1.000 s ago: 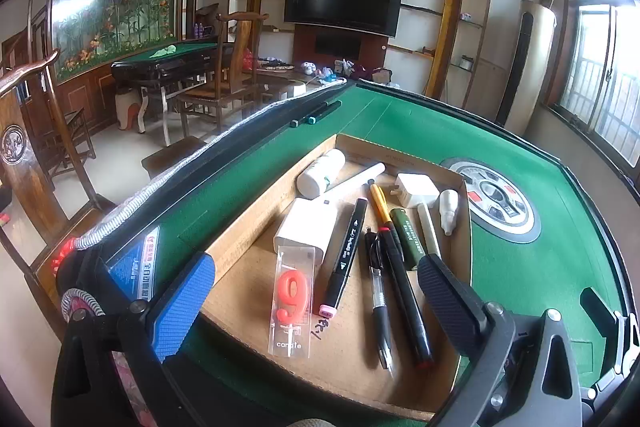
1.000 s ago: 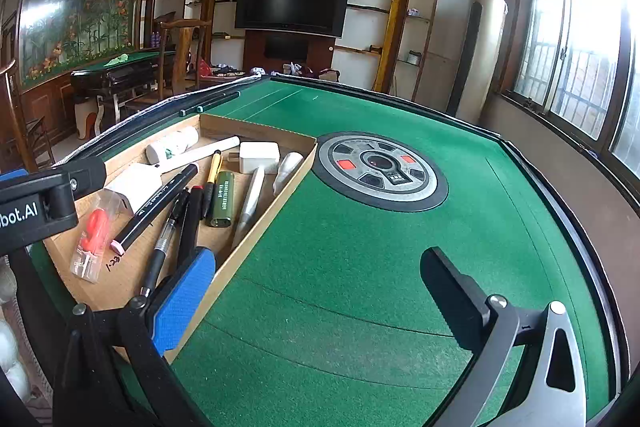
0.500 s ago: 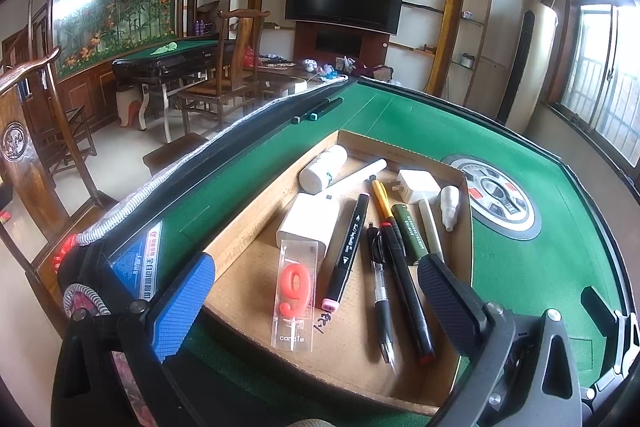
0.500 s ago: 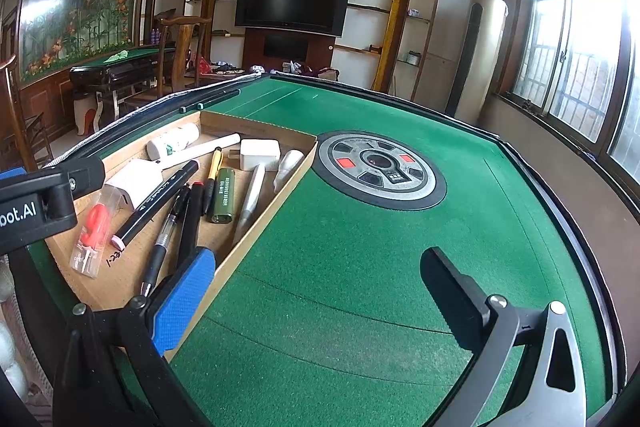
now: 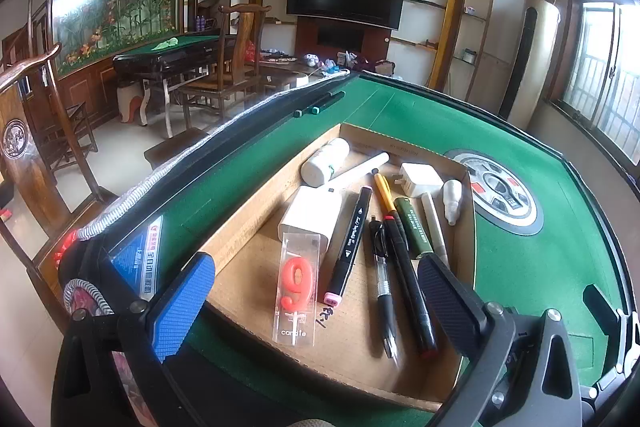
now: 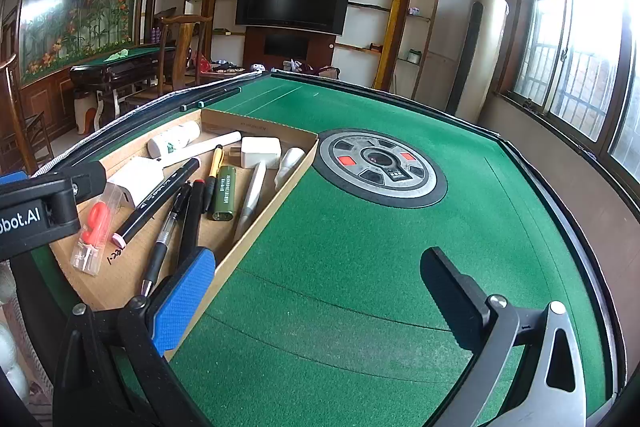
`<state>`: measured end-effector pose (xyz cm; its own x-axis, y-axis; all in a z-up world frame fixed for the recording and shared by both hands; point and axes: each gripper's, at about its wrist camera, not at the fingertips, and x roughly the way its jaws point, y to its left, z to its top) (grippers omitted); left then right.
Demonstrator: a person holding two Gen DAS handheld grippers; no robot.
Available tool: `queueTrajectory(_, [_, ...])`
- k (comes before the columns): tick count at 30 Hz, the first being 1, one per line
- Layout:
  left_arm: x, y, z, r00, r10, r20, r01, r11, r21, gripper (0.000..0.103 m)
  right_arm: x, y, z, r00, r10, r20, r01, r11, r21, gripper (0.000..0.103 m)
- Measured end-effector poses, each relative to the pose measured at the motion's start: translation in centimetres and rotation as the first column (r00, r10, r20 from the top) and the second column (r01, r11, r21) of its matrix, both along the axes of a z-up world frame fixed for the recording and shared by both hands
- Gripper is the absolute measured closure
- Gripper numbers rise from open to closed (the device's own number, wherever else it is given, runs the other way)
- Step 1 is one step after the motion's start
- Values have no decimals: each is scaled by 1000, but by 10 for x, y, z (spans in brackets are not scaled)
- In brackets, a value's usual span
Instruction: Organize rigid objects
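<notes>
Left gripper [image 5: 316, 307] jaws spread wide, nothing pinched; cardboard tray [image 5: 240, 247] w/ candle pack [image 5: 297, 283], pens between them. Right gripper [image 6: 320, 299] jaws spread, over bare bench [image 6: 360, 267]; tray at left jaw.

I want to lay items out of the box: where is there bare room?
Bare green felt lies between the cardboard tray wall and the round centre console, under the right gripper. The tray is crowded; only its near floor beside the boxed red 9 candle is bare.
</notes>
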<state>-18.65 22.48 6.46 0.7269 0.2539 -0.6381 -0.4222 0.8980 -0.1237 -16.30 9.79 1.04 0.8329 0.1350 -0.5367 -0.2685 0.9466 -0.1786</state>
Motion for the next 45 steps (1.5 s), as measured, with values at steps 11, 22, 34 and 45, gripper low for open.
queueTrajectory(11, [1, 1, 0, 1000, 1, -7, -2, 1000, -3, 1, 0, -1, 1, 1000, 1, -2, -1, 1000, 0, 1])
queueTrajectory(22, [1, 2, -2, 1000, 6, -15, -6, 1000, -6, 1, 1, -1, 2, 1000, 2, -3, -2, 1000, 0, 1])
queueTrajectory(34, [2, 4, -4, 1000, 11, -24, -11, 1000, -15, 1, -3, 0, -2, 1000, 6, -7, -6, 1000, -3, 1])
queueTrajectory(45, [2, 4, -2, 999, 20, -29, -21, 1000, -21, 1, -2, -1, 0, 1000, 9, -10, -9, 1000, -2, 1])
